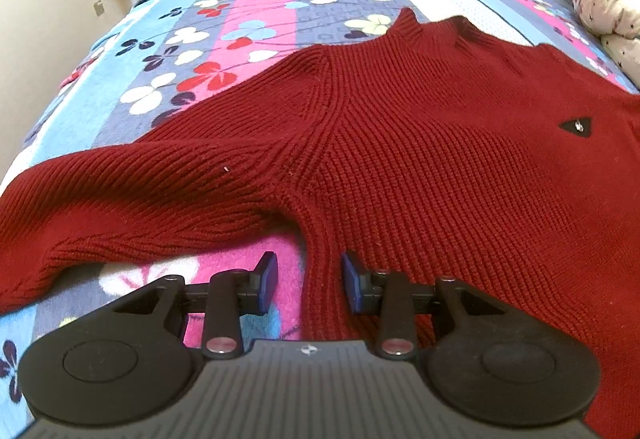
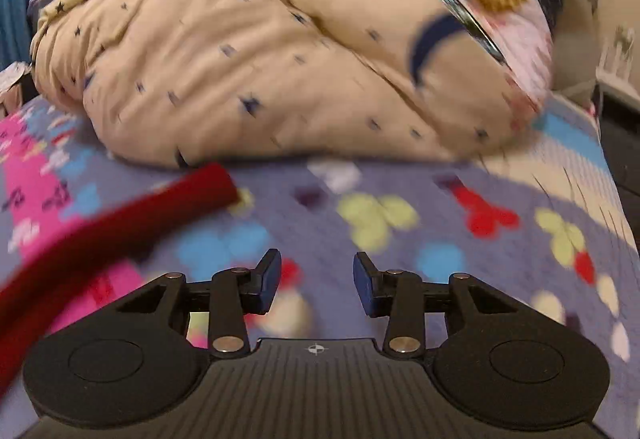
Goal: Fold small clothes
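Both claws, left gripper (image 1: 310,281) over red sweater (image 1: 400,143) and right gripper (image 2: 317,281), parted, empty.

The sweater (image 1: 400,143) was dark red ribbed knit, with a small black triangle badge (image 1: 575,127) on its right side. The bedspread (image 1: 256,27) carried blue, grey-purple and pink stripes scattered with white, red and yellow clover shapes. The quilt (image 2: 248,71) was cream with dark stars.
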Action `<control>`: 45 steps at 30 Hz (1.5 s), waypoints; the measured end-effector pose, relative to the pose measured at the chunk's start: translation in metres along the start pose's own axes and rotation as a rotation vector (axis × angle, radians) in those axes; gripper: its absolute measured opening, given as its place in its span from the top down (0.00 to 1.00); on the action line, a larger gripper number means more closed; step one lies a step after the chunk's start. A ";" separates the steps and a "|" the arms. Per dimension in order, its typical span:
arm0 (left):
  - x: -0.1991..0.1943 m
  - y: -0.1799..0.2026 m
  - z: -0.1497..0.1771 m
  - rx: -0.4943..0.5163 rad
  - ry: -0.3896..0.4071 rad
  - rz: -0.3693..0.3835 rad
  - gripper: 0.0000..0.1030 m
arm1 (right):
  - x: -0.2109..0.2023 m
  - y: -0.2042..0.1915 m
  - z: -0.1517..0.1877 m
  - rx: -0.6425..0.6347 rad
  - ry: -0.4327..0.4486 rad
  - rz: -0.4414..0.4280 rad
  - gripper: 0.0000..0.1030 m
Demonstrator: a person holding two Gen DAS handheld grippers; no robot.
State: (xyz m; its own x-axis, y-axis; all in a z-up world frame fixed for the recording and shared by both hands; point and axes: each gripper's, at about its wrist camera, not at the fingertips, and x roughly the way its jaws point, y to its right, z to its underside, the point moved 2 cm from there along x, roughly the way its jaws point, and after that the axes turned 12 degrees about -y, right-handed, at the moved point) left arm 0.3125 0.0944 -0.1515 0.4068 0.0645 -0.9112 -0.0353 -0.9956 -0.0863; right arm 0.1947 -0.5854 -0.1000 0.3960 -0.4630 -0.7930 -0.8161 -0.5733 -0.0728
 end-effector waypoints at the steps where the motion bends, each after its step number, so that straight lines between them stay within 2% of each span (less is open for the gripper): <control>1: -0.003 -0.002 0.002 -0.017 0.005 0.006 0.57 | -0.010 0.006 0.009 -0.014 -0.018 -0.050 0.59; 4: -0.015 -0.008 0.013 -0.075 0.015 0.056 0.54 | -0.042 0.000 0.023 -0.086 -0.073 -0.207 0.58; 7: -0.034 -0.013 0.031 -0.112 0.020 0.098 0.51 | -0.081 -0.025 0.048 -0.250 -0.181 -0.424 0.46; 8: -0.040 -0.015 0.038 -0.123 0.017 0.114 0.49 | -0.093 -0.036 0.060 -0.332 -0.231 -0.486 0.39; 9: -0.048 -0.017 0.048 -0.137 0.007 0.137 0.48 | -0.104 -0.047 0.074 -0.429 -0.276 -0.531 0.37; 11: -0.060 -0.020 0.069 -0.162 -0.026 0.183 0.44 | -0.129 -0.062 0.112 -0.652 -0.298 -0.547 0.33; 13: -0.070 -0.021 0.092 -0.174 -0.071 0.217 0.39 | -0.138 -0.062 0.143 -0.776 -0.287 -0.506 0.30; 15: -0.079 -0.019 0.118 -0.170 -0.122 0.229 0.33 | -0.135 -0.051 0.166 -0.794 -0.340 -0.494 0.30; 17: -0.084 -0.017 0.141 -0.175 -0.170 0.238 0.33 | -0.130 -0.039 0.181 -0.811 -0.431 -0.454 0.30; 19: -0.087 -0.016 0.163 -0.193 -0.210 0.259 0.33 | -0.135 -0.025 0.186 -0.859 -0.399 -0.436 0.28; 22: -0.091 -0.015 0.188 -0.224 -0.246 0.298 0.34 | -0.133 -0.004 0.188 -0.844 -0.461 -0.450 0.27; 25: -0.091 -0.014 0.202 -0.216 -0.265 0.305 0.37 | -0.138 0.006 0.189 -0.842 -0.454 -0.474 0.28; 27: -0.094 -0.011 0.206 -0.194 -0.254 0.279 0.51 | -0.137 0.007 0.192 -0.836 -0.449 -0.475 0.32; 28: -0.095 -0.010 0.208 -0.185 -0.249 0.268 0.56 | -0.138 0.007 0.195 -0.837 -0.443 -0.480 0.41; 29: -0.096 -0.009 0.209 -0.179 -0.242 0.263 0.65 | -0.139 0.007 0.197 -0.837 -0.437 -0.492 0.61; 30: -0.096 -0.009 0.209 -0.179 -0.236 0.269 0.78 | -0.143 0.006 0.198 -0.828 -0.442 -0.521 0.73; 31: -0.097 -0.008 0.209 -0.179 -0.232 0.278 0.83 | -0.144 0.008 0.198 -0.799 -0.457 -0.552 0.79; 34: -0.105 -0.010 0.210 -0.177 -0.205 0.283 0.89 | -0.151 0.013 0.195 -0.761 -0.438 -0.563 0.81; 36: -0.117 -0.013 0.209 -0.178 -0.169 0.307 0.90 | -0.161 0.021 0.188 -0.714 -0.417 -0.612 0.82; 39: -0.154 -0.030 0.213 -0.214 -0.048 0.421 0.92 | -0.184 0.043 0.164 -0.573 -0.351 -0.761 0.84; 41: -0.181 -0.044 0.222 -0.250 0.046 0.497 0.92 | -0.215 0.067 0.149 -0.485 -0.231 -0.899 0.85; 42: -0.189 -0.051 0.227 -0.268 0.072 0.509 0.92 | -0.227 0.076 0.147 -0.471 -0.193 -0.937 0.85; 43: -0.191 -0.058 0.231 -0.297 0.068 0.513 0.92 | -0.231 0.082 0.148 -0.464 -0.190 -0.948 0.85; 45: -0.181 -0.063 0.234 -0.338 0.005 0.497 0.92 | -0.216 0.084 0.155 -0.448 -0.290 -0.882 0.85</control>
State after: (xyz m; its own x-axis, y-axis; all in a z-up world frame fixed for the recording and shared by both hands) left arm 0.0278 0.1613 -0.0755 0.4200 -0.4142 -0.8075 0.0698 -0.8724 0.4838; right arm -0.0251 -0.4287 -0.0285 0.6131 0.3909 -0.6865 -0.0295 -0.8571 -0.5144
